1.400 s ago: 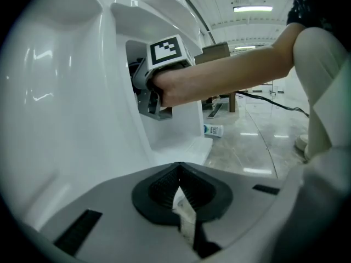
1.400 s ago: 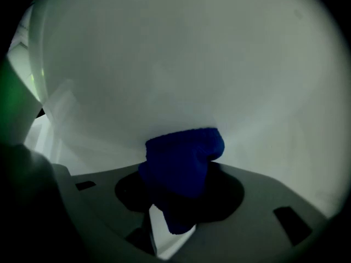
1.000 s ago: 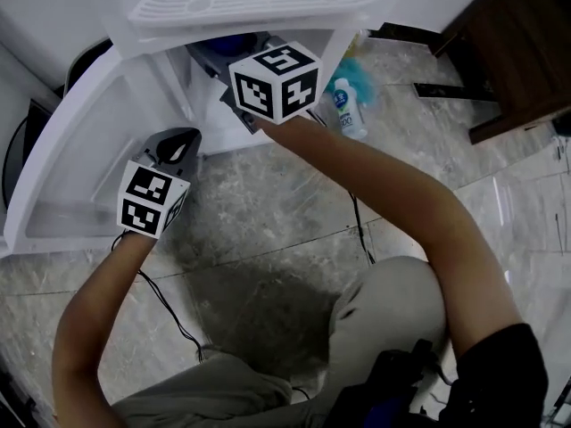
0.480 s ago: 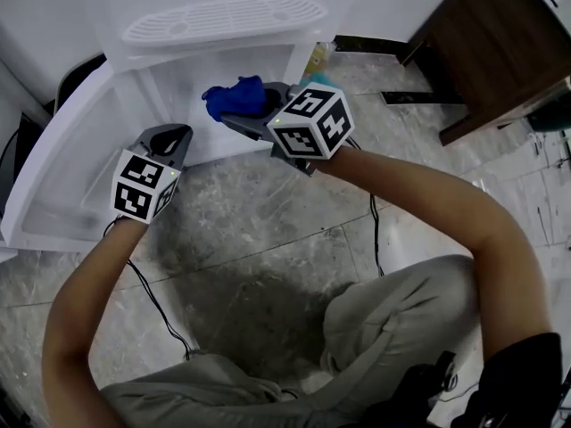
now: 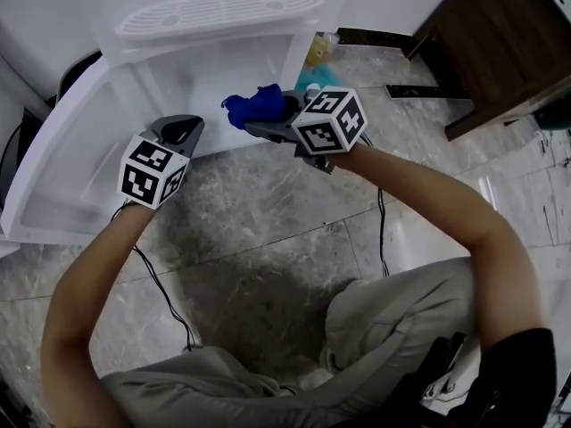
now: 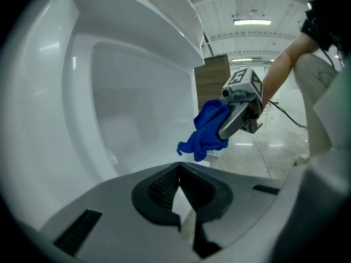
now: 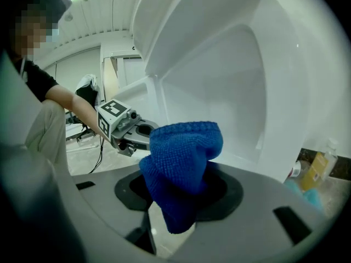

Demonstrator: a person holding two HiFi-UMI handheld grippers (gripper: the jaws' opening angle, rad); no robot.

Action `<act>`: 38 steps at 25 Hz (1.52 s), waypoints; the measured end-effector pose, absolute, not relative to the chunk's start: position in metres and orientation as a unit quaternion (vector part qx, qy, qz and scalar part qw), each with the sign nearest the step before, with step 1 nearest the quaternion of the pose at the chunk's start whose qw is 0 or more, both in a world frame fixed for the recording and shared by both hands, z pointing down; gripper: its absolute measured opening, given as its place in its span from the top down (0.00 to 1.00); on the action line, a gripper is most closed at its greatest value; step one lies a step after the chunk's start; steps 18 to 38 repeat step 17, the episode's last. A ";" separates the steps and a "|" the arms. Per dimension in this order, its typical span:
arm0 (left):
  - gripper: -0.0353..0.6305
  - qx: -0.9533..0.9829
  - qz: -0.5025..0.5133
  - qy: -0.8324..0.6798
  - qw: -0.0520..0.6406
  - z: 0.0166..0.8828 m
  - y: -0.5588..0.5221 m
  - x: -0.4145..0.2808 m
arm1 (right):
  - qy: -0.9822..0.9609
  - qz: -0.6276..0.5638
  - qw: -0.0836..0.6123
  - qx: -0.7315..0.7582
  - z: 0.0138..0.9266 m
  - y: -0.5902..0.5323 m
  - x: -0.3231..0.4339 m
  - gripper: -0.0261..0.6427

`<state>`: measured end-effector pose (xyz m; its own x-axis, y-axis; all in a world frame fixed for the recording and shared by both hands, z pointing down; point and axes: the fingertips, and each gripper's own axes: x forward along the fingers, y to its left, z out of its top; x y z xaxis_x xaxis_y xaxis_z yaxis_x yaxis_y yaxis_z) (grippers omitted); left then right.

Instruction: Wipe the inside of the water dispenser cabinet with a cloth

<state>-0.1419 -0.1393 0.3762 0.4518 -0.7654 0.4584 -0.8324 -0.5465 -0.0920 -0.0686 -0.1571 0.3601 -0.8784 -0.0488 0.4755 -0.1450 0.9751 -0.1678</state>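
Observation:
The white water dispenser cabinet point(image 5: 223, 56) stands open in the head view, its door point(image 5: 62, 168) swung out to the left. My right gripper point(image 5: 268, 119) is shut on a bunched blue cloth point(image 5: 254, 105) just in front of the opening. In the right gripper view the cloth point(image 7: 184, 163) fills the gap between the jaws of the right gripper point(image 7: 181, 201). My left gripper point(image 5: 183, 132) is shut and empty, low by the door's inner side. In the left gripper view the left gripper point(image 6: 178, 193) points into the white interior, and the cloth point(image 6: 205, 130) hangs to the right.
Bottles point(image 5: 314, 56) stand on the floor right of the cabinet, also in the right gripper view as bottles point(image 7: 318, 166). A dark wooden unit point(image 5: 500, 34) is at the upper right. Cables point(image 5: 161, 292) trail over the marble floor by the person's knees.
My right gripper has come out of the cabinet, to the right and downward, with the blue cloth in it. The left gripper has shifted a little to the right.

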 end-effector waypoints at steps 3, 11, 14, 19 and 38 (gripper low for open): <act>0.94 0.853 0.242 -0.458 0.064 0.380 -0.140 -0.133 | -0.961 0.095 0.257 0.035 0.370 -0.151 -0.065 0.72; 0.94 0.859 0.245 -0.445 0.068 0.387 -0.146 -0.118 | -0.959 0.087 0.269 0.036 0.378 -0.157 -0.054 0.72; 0.94 0.865 0.238 -0.435 0.071 0.388 -0.143 -0.110 | -0.956 0.081 0.280 0.042 0.383 -0.161 -0.046 0.72; 0.94 0.870 0.239 -0.426 0.072 0.390 -0.141 -0.106 | -0.953 0.079 0.287 0.048 0.387 -0.166 -0.040 0.72; 0.94 0.870 0.239 -0.426 0.072 0.390 -0.141 -0.106 | -0.953 0.079 0.287 0.048 0.387 -0.166 -0.040 0.72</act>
